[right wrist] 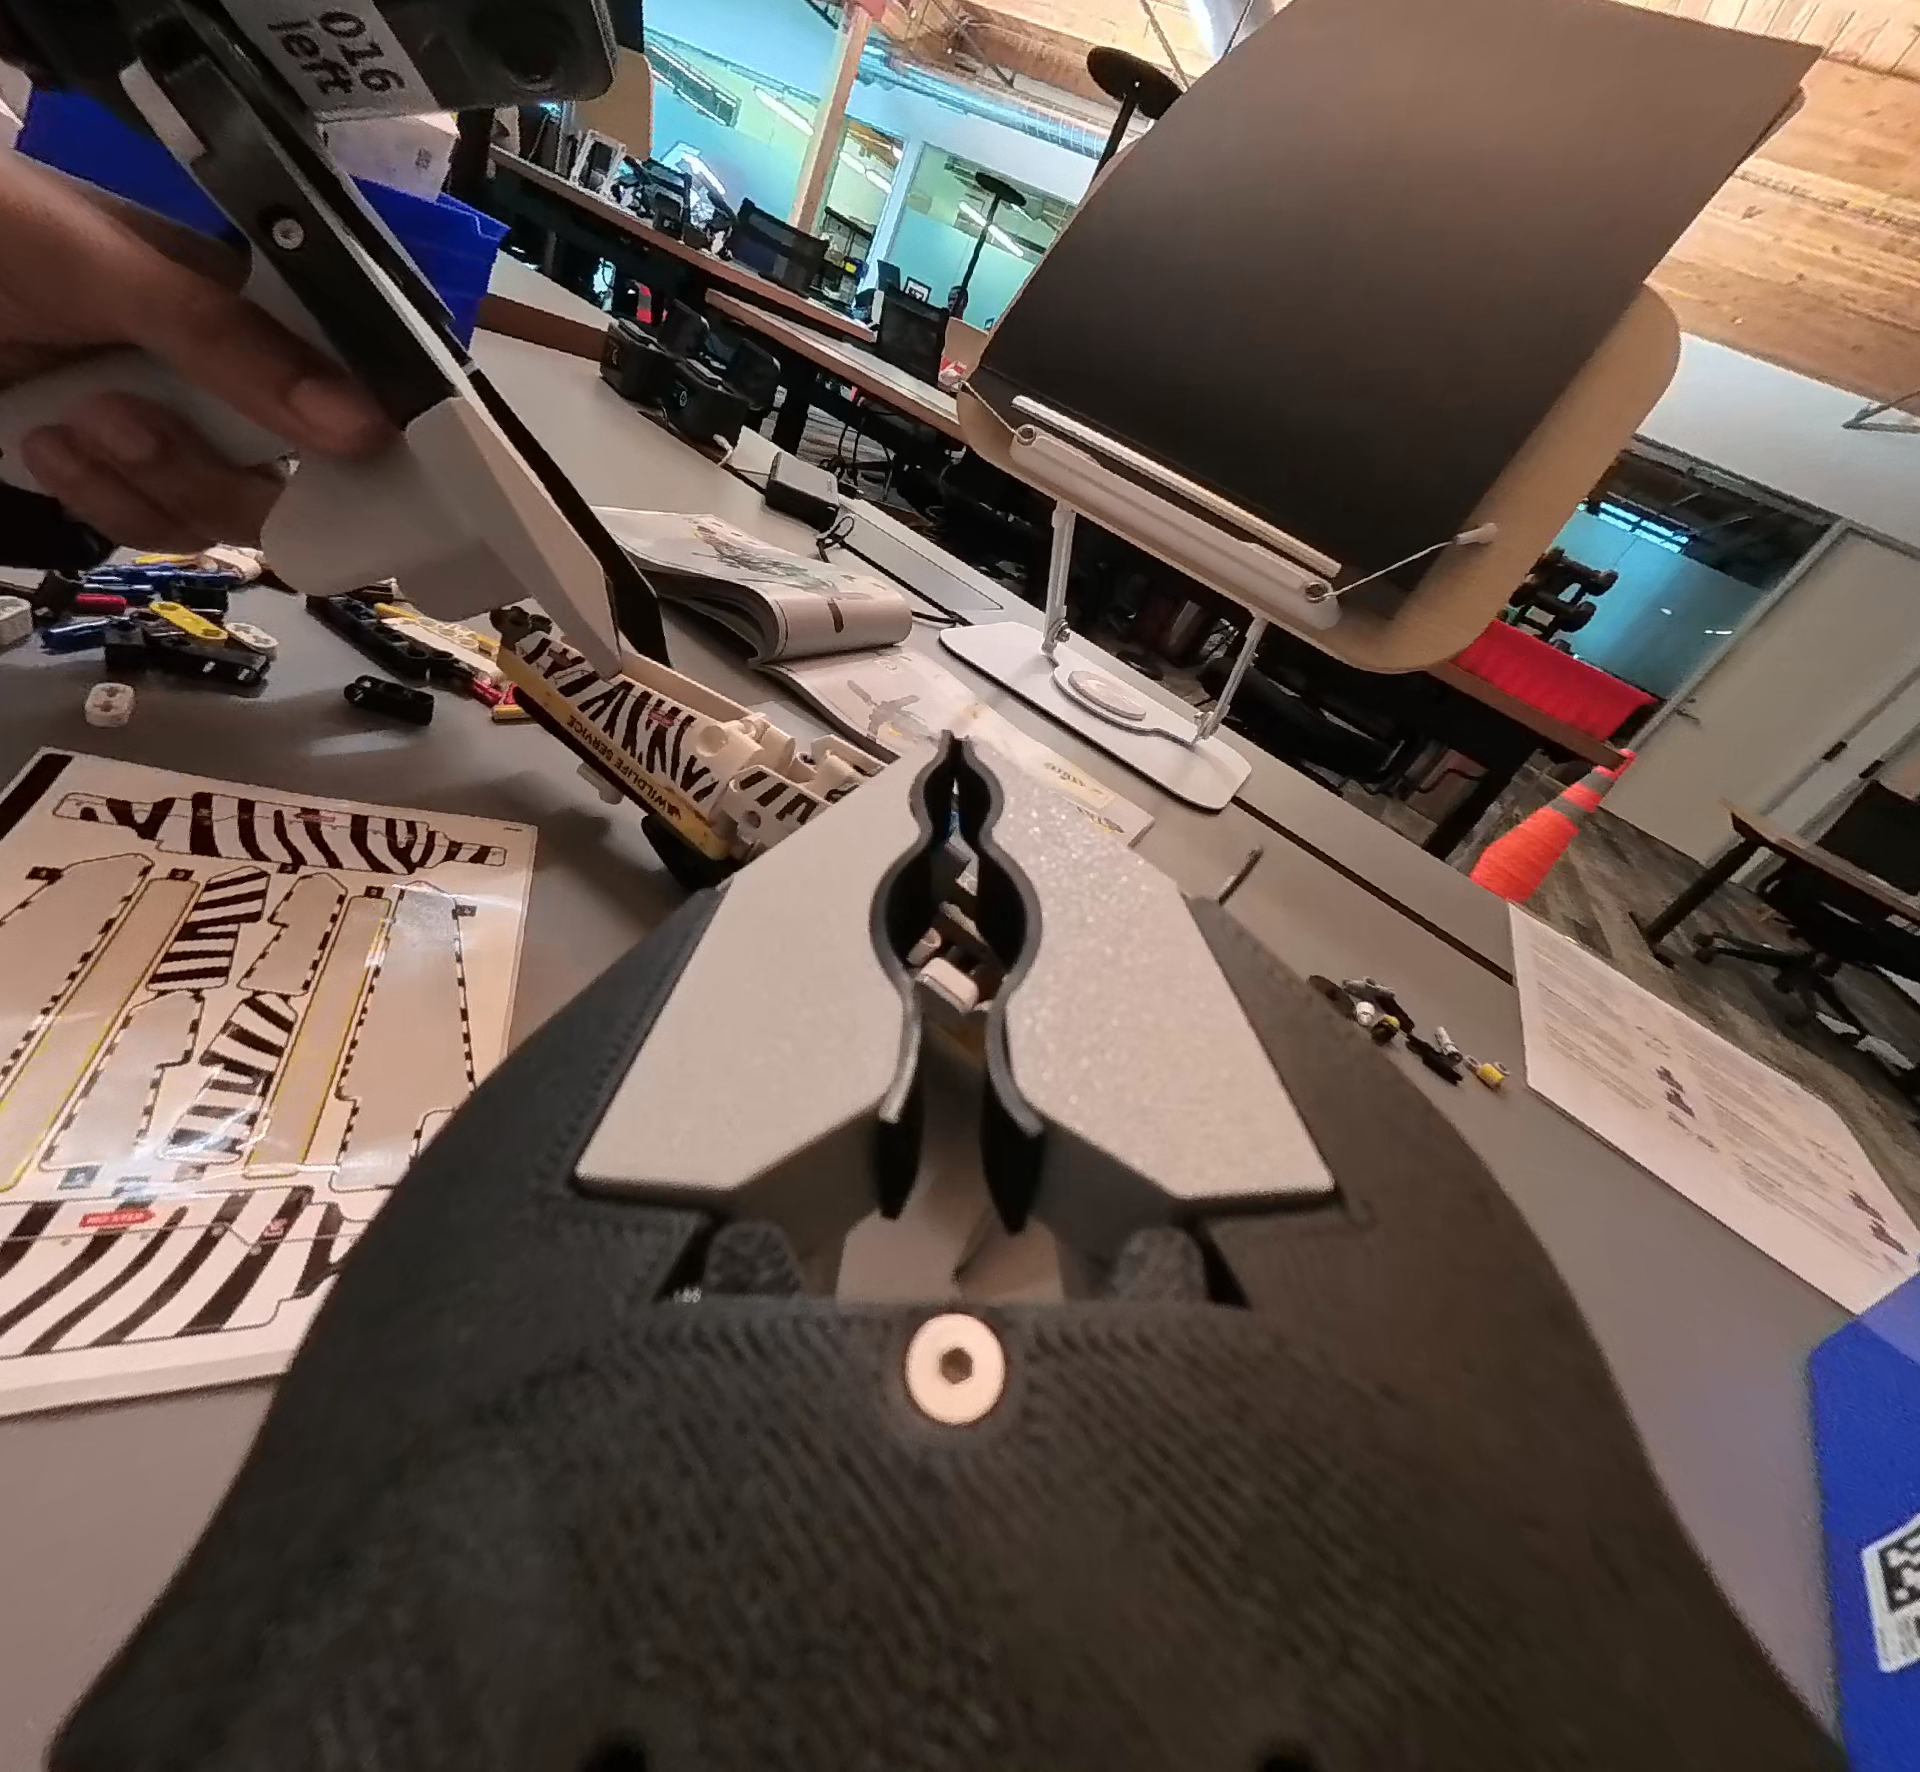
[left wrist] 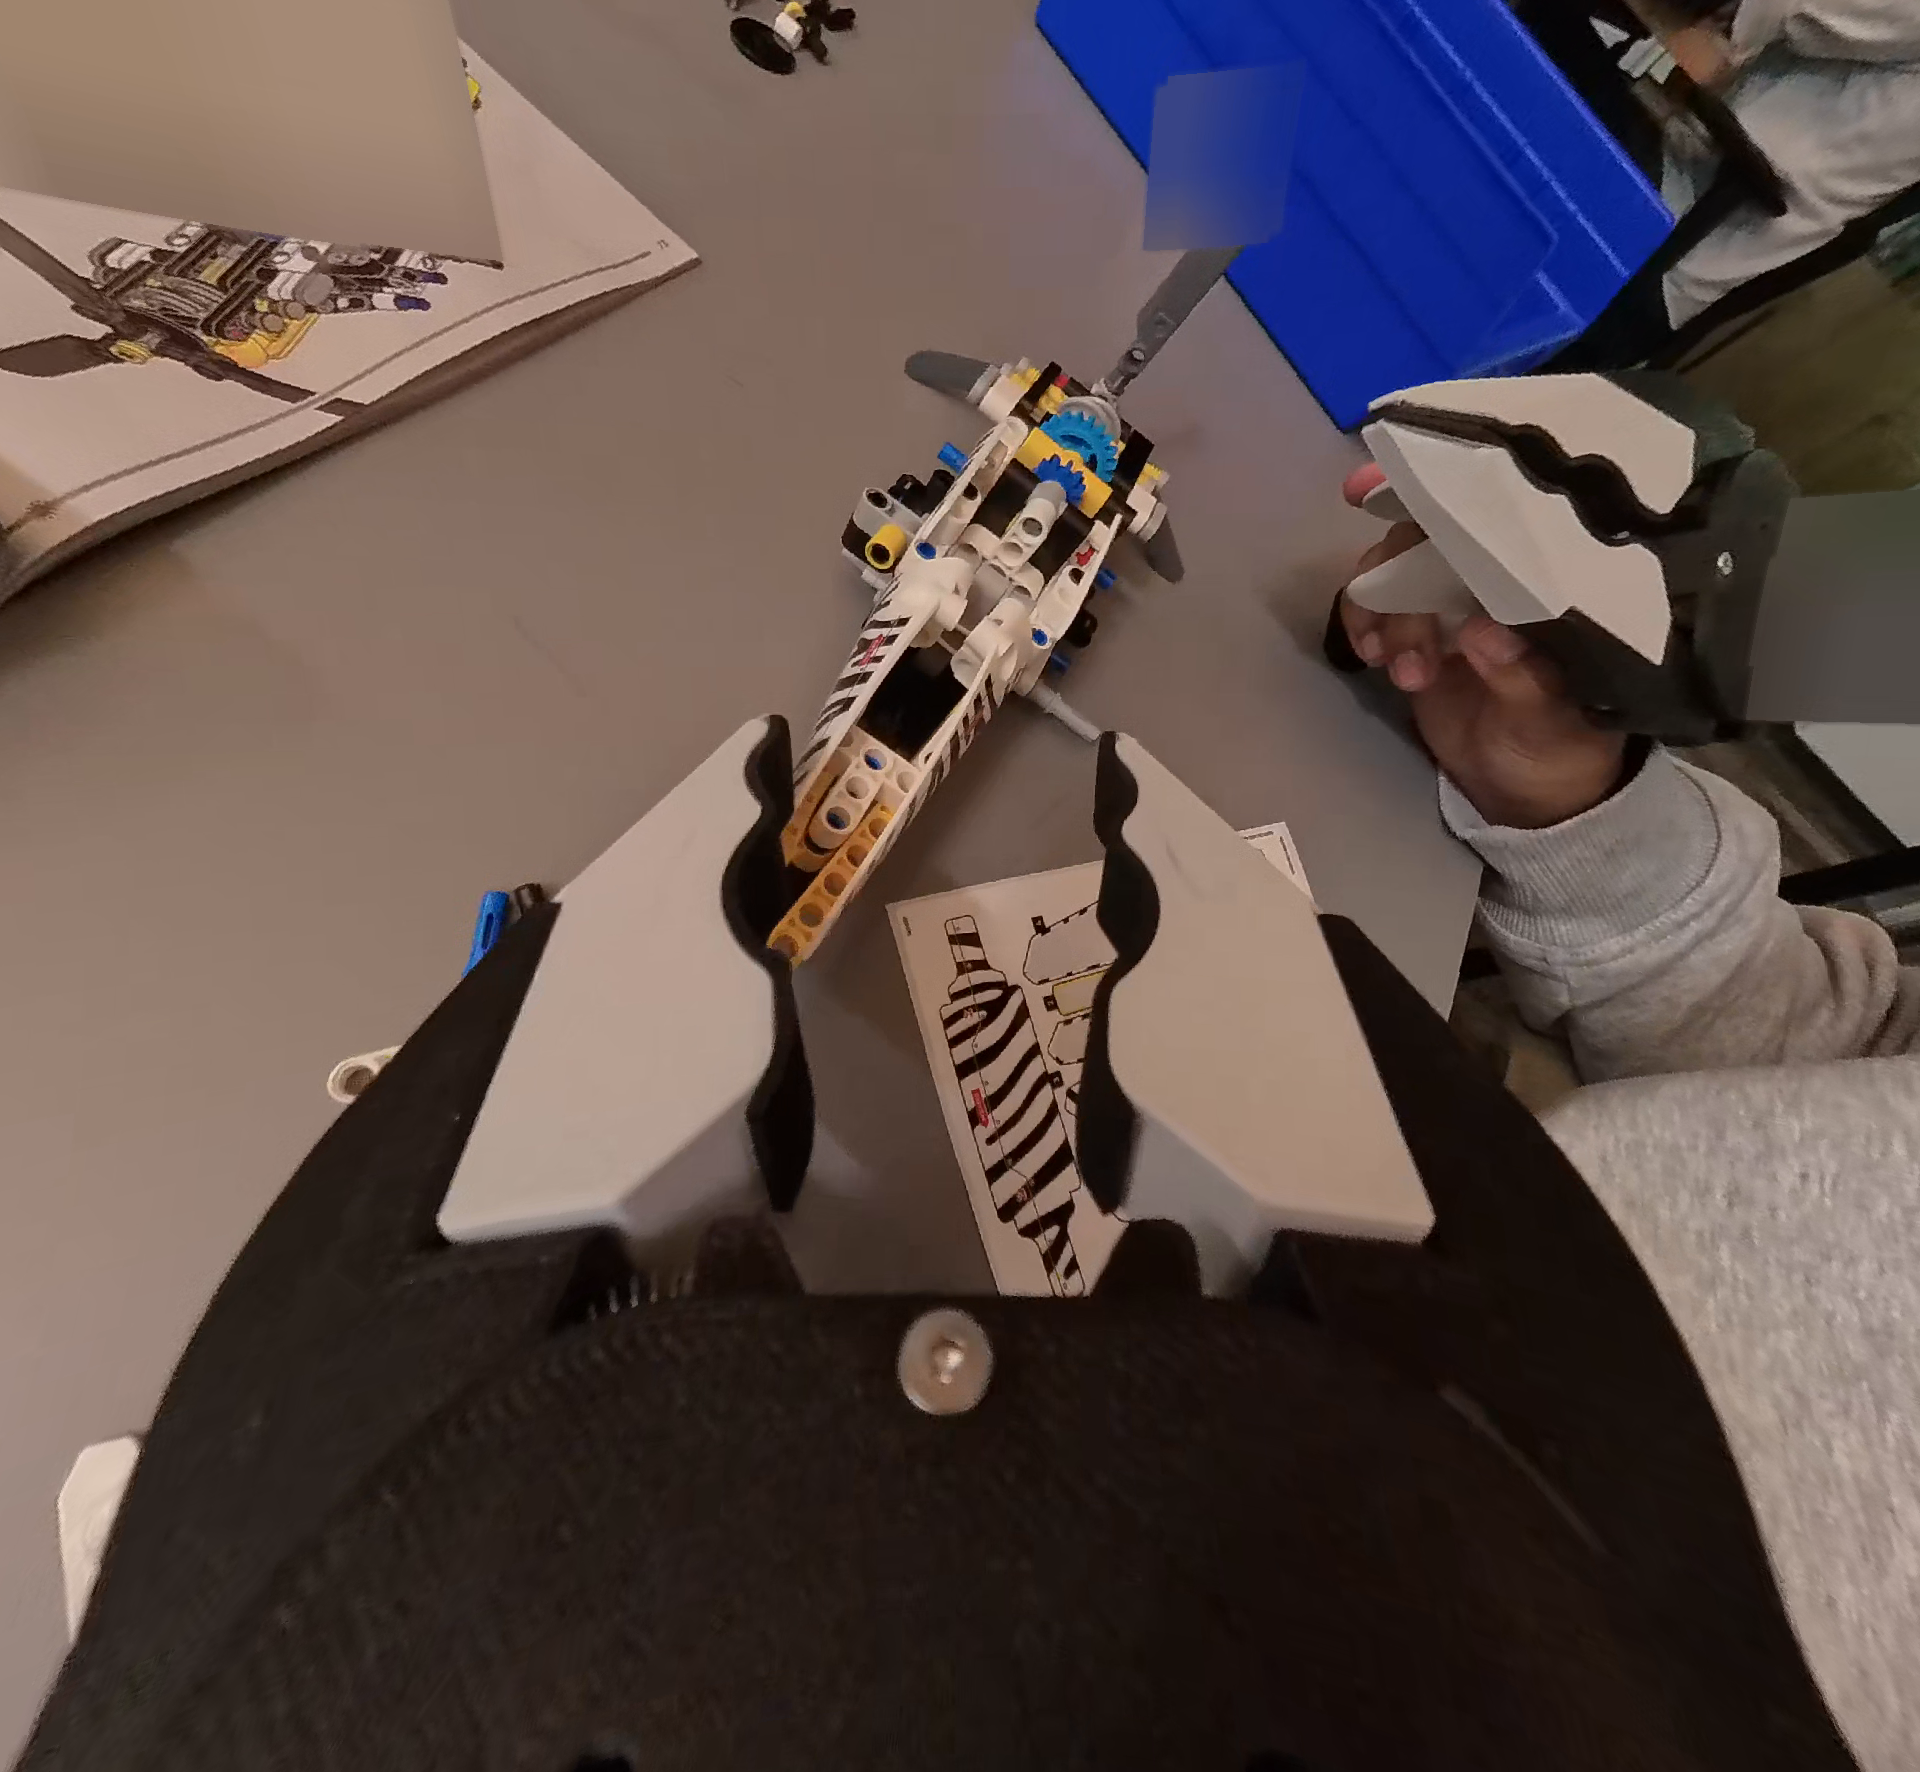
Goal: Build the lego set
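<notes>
Item: part-built lego helicopter (left wrist: 966, 600), white body with black zebra-stripe stickers, yellow and black beams, blue gears at the rotor hub. It lies on the grey table (left wrist: 416, 683). Long axis runs diagonally in the left wrist view, from lower left to upper right. The yellow-beamed tail end points toward the left gripper; the rotor end, with a grey blade, points away toward the blue bin (left wrist: 1351, 112).

Left gripper (left wrist: 940, 777): jaws spread wide. The tail end of the model sits just inside the gap, against the inner black pad of the left finger (left wrist: 623, 995); the other finger stands clear of it. From the right wrist view the same gripper (right wrist: 634, 647) comes down steeply onto the striped tail; whether it presses on it cannot be told.

Right gripper (right wrist: 956, 766): jaws nearly closed, tips almost meeting, a small white piece visible in the slot behind the tips; whether it is gripped cannot be told. In the left wrist view this gripper (left wrist: 1392, 434) is held by a hand (left wrist: 1475, 673) to the right of the model, near its rotor end, apart from it.

Also present:
- sticker sheet (left wrist: 997, 1068), zebra pattern, just beside the tail.
- open instruction booklet (left wrist: 312, 320), far left.
- loose lego pieces (right wrist: 156, 626), scattered behind the model.
- small cluster of parts (left wrist: 790, 3), far side of table.
- book stand (right wrist: 1351, 351) with a dark panel.
</notes>
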### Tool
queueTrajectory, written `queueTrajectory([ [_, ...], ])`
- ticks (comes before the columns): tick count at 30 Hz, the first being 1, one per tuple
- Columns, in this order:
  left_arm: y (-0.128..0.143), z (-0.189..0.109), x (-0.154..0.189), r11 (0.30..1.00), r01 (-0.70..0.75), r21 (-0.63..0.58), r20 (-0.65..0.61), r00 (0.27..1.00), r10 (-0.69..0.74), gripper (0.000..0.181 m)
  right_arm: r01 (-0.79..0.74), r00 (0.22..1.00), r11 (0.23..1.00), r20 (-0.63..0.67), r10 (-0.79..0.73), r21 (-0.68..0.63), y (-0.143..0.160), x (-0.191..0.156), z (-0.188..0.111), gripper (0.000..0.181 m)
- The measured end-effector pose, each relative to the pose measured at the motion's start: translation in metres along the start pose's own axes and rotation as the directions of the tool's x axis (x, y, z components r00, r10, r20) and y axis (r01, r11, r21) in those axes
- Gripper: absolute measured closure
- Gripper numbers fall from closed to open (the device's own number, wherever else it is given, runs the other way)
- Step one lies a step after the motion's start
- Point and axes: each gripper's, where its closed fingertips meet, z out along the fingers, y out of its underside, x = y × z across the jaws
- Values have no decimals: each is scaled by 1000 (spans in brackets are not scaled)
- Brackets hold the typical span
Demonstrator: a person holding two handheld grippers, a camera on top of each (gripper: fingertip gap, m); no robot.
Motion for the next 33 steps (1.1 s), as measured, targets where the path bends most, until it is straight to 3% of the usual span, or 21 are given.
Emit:
queueTrajectory([
  [13, 2, 5, 13, 999, -19, -26, -46, 999, 18, 128, -9, 999, 1000, -34, 8, -9, 3, 9, 3, 181],
  [22, 5, 20, 32, 994, -86, -60, -44, 996, 84, 126, 13, 988, 1000, -151, -17, -24, -1, 27, -12, 181],
  [24, 5, 17, 29, 995, -84, -58, -32, 996, 82, 126, 14, 989, 998, -144, -23, -66, -1, 22, -21, 181],
  [29, -5, 4, 17, 999, -35, 27, 10, 999, 35, 127, -17, 999, 949, -48, 1, -316, 32, 2, -28, 175],
  [33, 0, 3, 12, 1000, -12, 18, 12, 1000, 12, 126, -30, 999, 918, 4, 34, -395, 47, -7, -25, 175],
])
